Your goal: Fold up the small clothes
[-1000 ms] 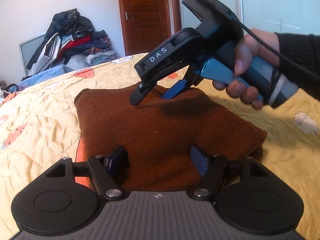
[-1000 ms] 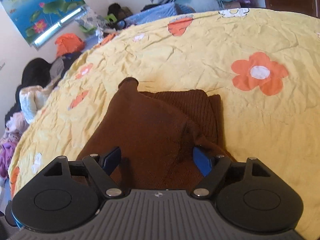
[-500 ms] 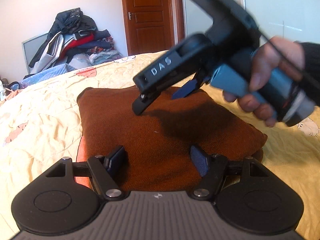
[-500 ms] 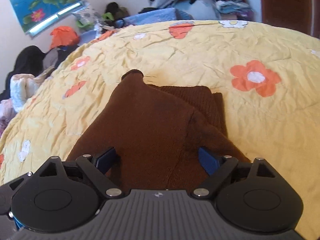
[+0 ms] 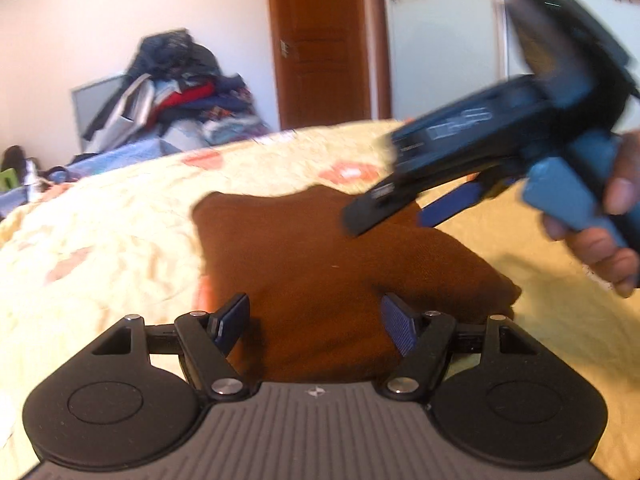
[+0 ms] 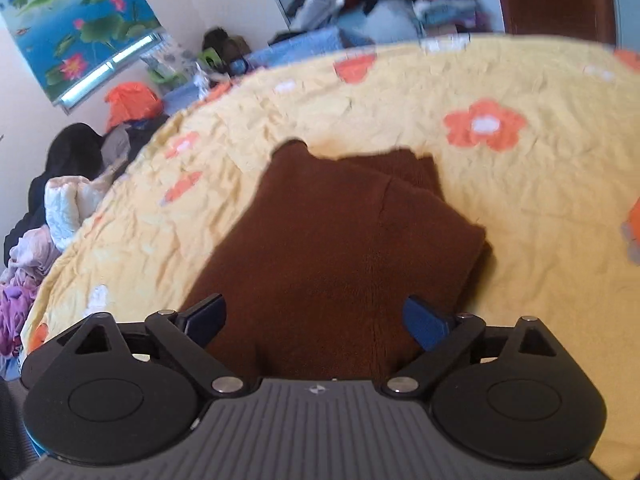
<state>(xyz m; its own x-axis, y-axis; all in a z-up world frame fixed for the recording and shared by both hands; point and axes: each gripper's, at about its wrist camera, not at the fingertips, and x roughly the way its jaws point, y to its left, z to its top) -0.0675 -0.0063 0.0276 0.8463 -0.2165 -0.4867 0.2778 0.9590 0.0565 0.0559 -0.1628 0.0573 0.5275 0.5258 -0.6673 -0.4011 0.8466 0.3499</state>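
Brown knitted garment (image 6: 340,248), folded into a thick bundle, lies on my yellow flowered bedspread (image 6: 500,184), at 12 o'clock from both my grippers. My left gripper (image 5: 316,320) hovers with fingers apart and nothing between them. My right gripper (image 6: 316,320), at 2 o'clock in the left wrist view, is spreading its jaws, empty, above the bundle.

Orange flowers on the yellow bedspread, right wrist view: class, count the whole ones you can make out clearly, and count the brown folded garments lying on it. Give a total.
Whole orange flowers: 1 clear; others blurred or cut off
Brown folded garment: 1
Total: 2
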